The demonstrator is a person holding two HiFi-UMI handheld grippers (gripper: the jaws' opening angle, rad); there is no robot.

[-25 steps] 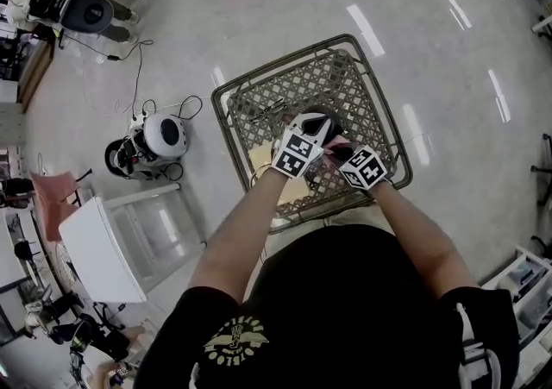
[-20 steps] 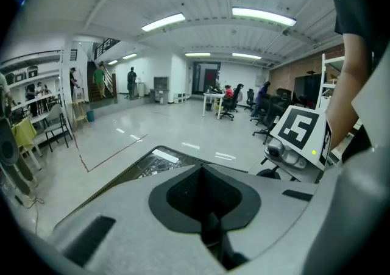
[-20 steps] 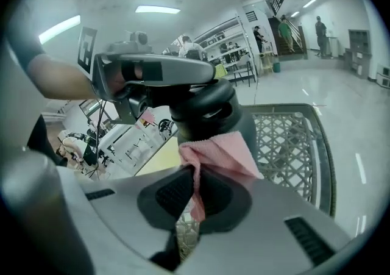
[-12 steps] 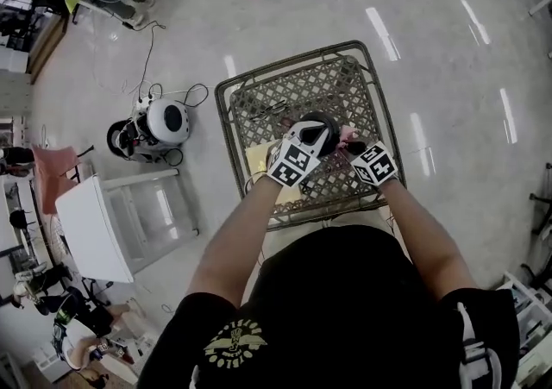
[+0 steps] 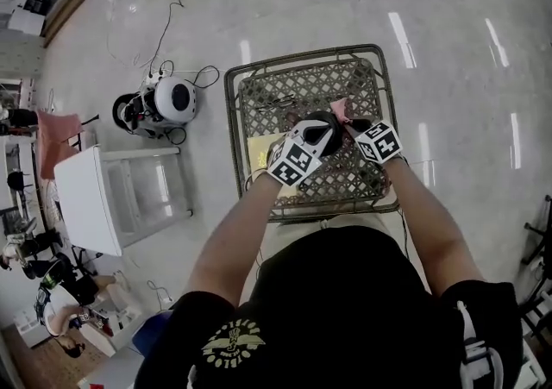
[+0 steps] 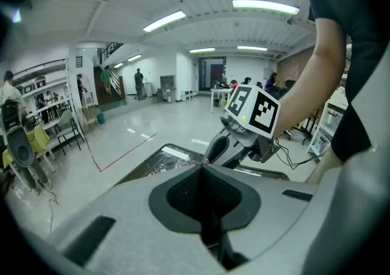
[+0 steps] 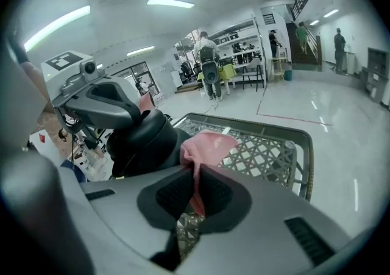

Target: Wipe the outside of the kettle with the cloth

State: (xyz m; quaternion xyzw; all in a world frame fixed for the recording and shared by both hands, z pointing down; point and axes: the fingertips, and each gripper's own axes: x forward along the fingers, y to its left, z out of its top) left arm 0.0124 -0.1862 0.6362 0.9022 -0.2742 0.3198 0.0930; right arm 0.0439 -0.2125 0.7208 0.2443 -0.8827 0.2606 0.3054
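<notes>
1. sweeping round now: the right gripper (image 7: 195, 173) has carried the cloth (image 7: 210, 146) from the near side of the kettle (image 7: 146, 139) round its right flank to the far side, while the left gripper (image 5: 316, 128) has stayed put on top.
2. biggest thing in play is the lattice-topped table (image 5: 235, 98), metal-framed, standing on a glossy floor. the kettle sits about mid-table, a touch toward the person.
3. next, the kettle: black, squat and rounded, with a dull sheen. it looks rigid and smooth, so it is probably slippery under a wipe and liable to slide or turn on the lattice. it is best steadied from the top or the handle, leaving the sides free for the cloth.
4. left gripper: jaws drawn together, resting on the kettle's top. whether they pinch a handle, no view makes clear.
5. right gripper: jaws clamped on a fold of the cloth, which bunches out past the pads and looks to be touching the kettle's side.
6. smallest, the cloth: pink, soft, limp and surely light. it will drape and drag rather than push, so a bunched fold like this one is the sensible place to hold it.
</notes>
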